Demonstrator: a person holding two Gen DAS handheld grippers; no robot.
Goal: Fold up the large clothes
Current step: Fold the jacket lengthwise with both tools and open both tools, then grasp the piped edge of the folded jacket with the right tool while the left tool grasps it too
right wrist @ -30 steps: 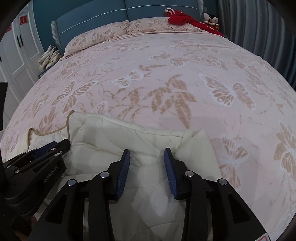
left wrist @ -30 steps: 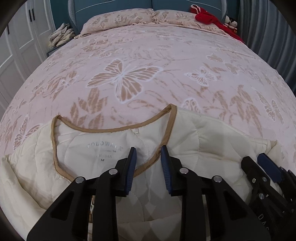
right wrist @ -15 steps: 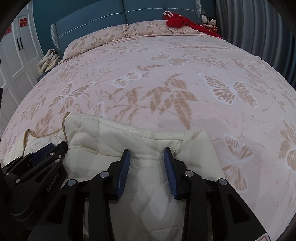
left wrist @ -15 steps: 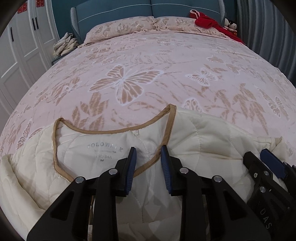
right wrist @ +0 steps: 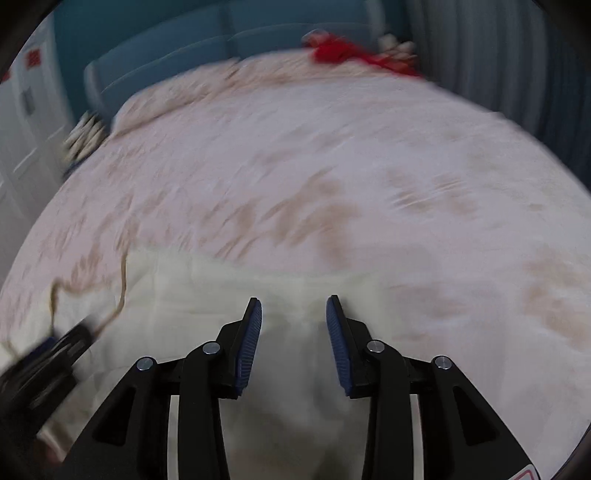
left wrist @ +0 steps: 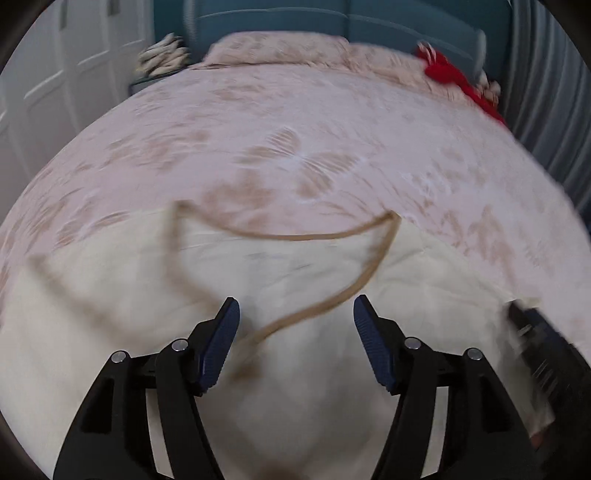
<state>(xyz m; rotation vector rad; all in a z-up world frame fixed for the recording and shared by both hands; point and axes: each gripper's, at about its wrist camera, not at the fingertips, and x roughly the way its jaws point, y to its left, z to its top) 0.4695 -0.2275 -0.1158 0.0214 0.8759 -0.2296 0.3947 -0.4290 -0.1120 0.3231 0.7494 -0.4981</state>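
Observation:
A cream quilted jacket (left wrist: 295, 266) with tan trim lies on the near part of the pink butterfly bedspread (left wrist: 295, 140), collar away from me. My left gripper (left wrist: 296, 314) is open, its jaws wide apart over the jacket just below the neckline. My right gripper (right wrist: 293, 314) is open over the jacket's right side (right wrist: 295, 369), near its far edge. Each gripper shows blurred at the edge of the other's view: the right one (left wrist: 543, 354), the left one (right wrist: 48, 362). Both views are motion-blurred.
Pillows (left wrist: 280, 48) and a blue headboard (left wrist: 332, 18) are at the far end. Red cloth (left wrist: 454, 81) lies at the far right corner. White wardrobe doors (left wrist: 55, 92) stand to the left, a grey curtain (left wrist: 546, 92) to the right.
My left gripper's jaws have opened much wider. Both grippers have pulled back and moved fast, so the views blur. The jacket lies flatter on the bed.

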